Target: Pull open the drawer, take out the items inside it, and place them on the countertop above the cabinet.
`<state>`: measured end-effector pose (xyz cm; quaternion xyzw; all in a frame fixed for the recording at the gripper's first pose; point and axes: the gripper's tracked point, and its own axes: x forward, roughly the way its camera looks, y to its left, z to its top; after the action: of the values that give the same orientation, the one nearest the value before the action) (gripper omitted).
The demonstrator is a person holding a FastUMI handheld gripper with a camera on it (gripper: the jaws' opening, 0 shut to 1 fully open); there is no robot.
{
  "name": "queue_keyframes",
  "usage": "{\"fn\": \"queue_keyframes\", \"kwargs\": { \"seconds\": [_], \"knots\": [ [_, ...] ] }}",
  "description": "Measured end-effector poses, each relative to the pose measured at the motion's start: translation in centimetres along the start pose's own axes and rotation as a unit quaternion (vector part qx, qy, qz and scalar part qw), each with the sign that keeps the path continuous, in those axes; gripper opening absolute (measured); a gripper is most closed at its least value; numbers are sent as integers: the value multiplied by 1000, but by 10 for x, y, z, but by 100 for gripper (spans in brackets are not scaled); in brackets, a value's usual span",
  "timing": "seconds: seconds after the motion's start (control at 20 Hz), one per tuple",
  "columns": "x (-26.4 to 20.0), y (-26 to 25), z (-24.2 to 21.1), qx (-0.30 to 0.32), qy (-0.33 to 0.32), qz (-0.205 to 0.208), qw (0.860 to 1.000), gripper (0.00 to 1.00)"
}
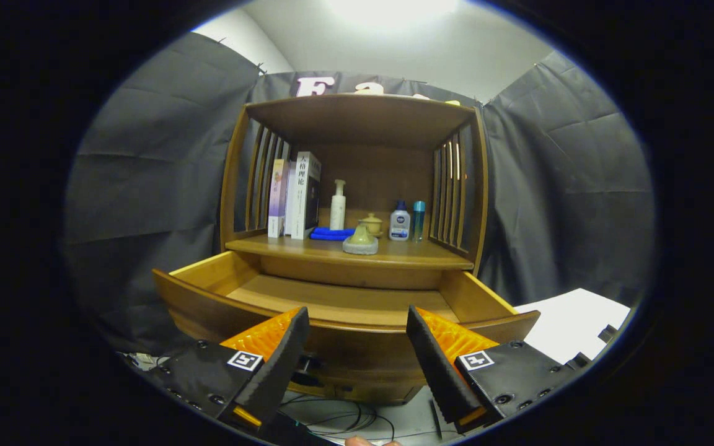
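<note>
Gripper: I see my gripper [357,347] with its two fingers spread wide apart and nothing between them; it hangs in front of the drawer, near the front edge.
Drawer: the curved-front wooden drawer [344,331] of the brown wooden cabinet [357,124] is pulled out. The part of its floor that I can see is bare wood; the near part is hidden behind the front panel, so I cannot tell if something lies there.
Progress: opening is done. I judge the taking out is finished or close to it, if the green ceramic pieces came from the drawer.
Worktop: the wooden worktop [394,254] above the drawer carries all the things.
Count: three upright books [295,195]; one white pump bottle [338,205]; one folded blue cloth [330,233]; two pale green ceramic pieces [361,240], one in front and one behind; one white bottle with blue cap [399,222]; one slim teal bottle [418,219].
Left to do: I would look into the near part of the drawer.
</note>
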<state>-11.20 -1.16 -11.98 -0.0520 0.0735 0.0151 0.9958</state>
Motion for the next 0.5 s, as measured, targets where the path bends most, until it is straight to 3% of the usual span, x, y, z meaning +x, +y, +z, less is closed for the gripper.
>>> {"fn": "queue_keyframes", "kwargs": {
  "seconds": [0.5],
  "knots": [
    [20, 31, -44, 1, 45, 8, 999, 99]
  ]
}}
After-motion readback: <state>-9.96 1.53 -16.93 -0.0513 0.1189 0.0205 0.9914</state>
